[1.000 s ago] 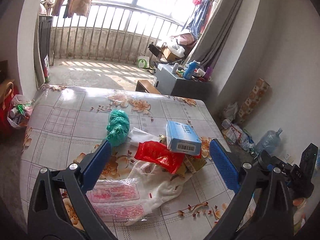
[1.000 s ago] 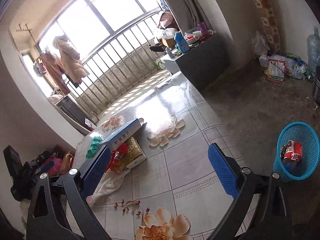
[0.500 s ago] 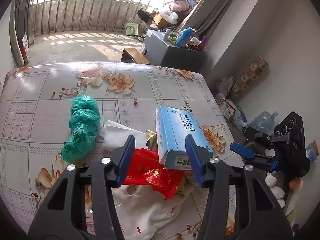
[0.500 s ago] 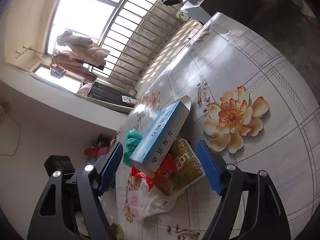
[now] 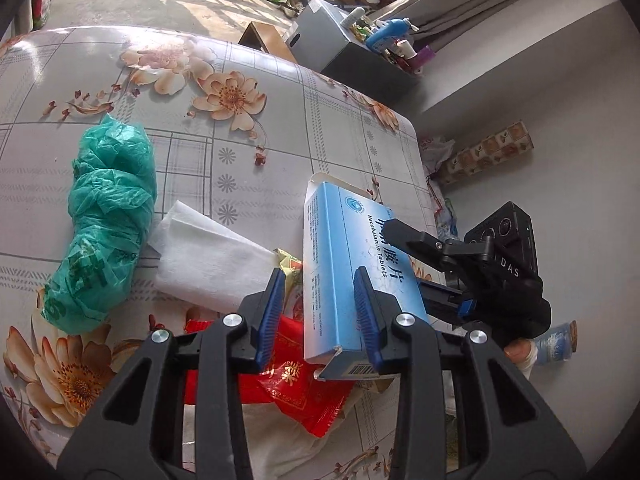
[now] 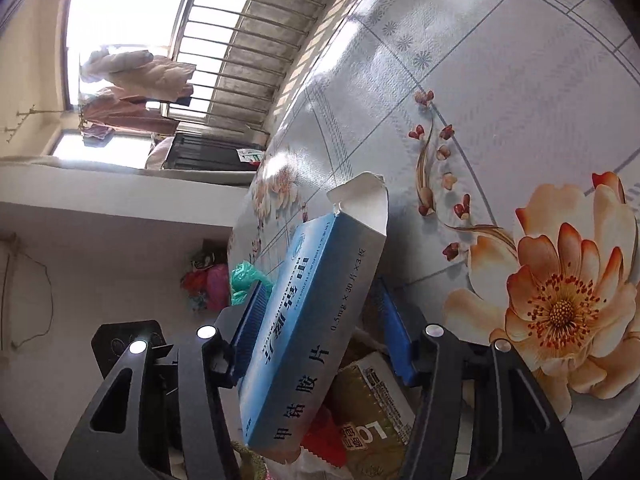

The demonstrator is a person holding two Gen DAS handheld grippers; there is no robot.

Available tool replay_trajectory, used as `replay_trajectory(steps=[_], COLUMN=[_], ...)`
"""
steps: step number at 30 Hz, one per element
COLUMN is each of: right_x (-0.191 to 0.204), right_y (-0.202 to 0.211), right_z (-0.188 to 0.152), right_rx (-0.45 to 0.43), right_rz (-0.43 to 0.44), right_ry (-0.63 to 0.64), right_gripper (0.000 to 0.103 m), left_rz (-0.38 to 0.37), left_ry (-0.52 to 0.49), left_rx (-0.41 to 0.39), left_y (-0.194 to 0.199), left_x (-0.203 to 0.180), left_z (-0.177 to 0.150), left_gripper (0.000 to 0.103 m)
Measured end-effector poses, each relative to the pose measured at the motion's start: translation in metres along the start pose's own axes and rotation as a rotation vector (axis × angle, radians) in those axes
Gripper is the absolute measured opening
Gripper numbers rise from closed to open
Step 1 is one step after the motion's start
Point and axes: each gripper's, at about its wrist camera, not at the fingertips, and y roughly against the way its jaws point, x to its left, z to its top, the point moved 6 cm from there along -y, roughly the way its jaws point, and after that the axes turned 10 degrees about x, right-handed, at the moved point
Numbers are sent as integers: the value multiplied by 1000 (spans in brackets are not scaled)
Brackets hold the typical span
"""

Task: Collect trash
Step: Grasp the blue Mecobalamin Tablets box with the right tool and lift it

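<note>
Step now: both grippers are closing in on the blue box point(image 5: 344, 264) on top of the trash pile, low in the middle of both views.
Left gripper point(image 5: 320, 312): jaws are partly open and closing. The box end sits between them. The right pad looks to touch the box; the left pad has a small gap.
Right gripper point(image 6: 320, 328): jaws are about half open and closing. The box point(image 6: 316, 320) is between them, with a gap on the right side.
Where the trash is: the pile lies on the flowered table point(image 5: 280, 128). The green bag point(image 5: 104, 216) is at the left, the white paper point(image 5: 208, 256) beside it, the red wrapper point(image 5: 304, 384) under the box. A gold pack point(image 6: 372, 424) shows low in the right view.
Next move: I think the jaws must squeeze the box, then lift it off the pile. No bin shows here.
Writing: the box says "Mecobalamin Tablets" and "0.5mg × 30". It has Chinese words and a barcode too. The other gripper's camera says "DAS".
</note>
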Motion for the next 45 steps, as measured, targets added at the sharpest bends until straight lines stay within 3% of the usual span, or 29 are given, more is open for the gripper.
replay_trajectory(steps=[1, 2, 10, 15, 19, 21, 23, 26, 27, 29, 30, 34, 38, 45], right_x=[0, 1, 27, 41, 29, 15, -1, -25, -31, -39, -38, -34, -41, -42], right_y=[-1, -1, 34, 76, 114, 131, 140, 144, 144, 143, 143, 146, 151, 136], right_z=[0, 1, -19, -56, -102, -121, -134, -141, -141, -143, -144, -148, -158, -181], right_rx=[2, 4, -23, -30, -31, -42, -43, -74, -95, -146, -175, -256, -312, -307], right_rz=[11, 25, 159, 232, 213, 153, 100, -73, -154, -301, -341, -416, -546, -643], right_ry=[-3, -2, 54, 127, 190, 219, 215, 218, 227, 246, 263, 256, 227, 194], right_gripper=[39, 38, 30, 30, 30, 30, 31, 35, 39, 60, 63, 69, 76, 81], left_rz=[-1, -4, -69, -155, -225, -240, -208, -146, -126, -93, -81, -38, -2, 36], left_ry=[-2, -5, -83, -207, -282, -301, -310, -292, -286, -269, -263, -244, -251, -257], left_rx=[2, 1, -12, -8, 55, 83, 82, 68, 60, 46, 38, 0, -36, -79], left_y=[-1, -2, 20, 43, 41, 34, 27, 20, 20, 23, 26, 38, 49, 52], left_x=[-1, -2, -33, -74, -99, -103, -100, -84, -78, -67, -60, -47, -38, -31], left_z=[1, 1, -18, -56, -104, -126, -142, -158, -161, -166, -167, -170, -168, -176], left_gripper=[32, 32, 32, 32, 32, 32, 32, 32, 32, 32, 32, 32, 32, 33])
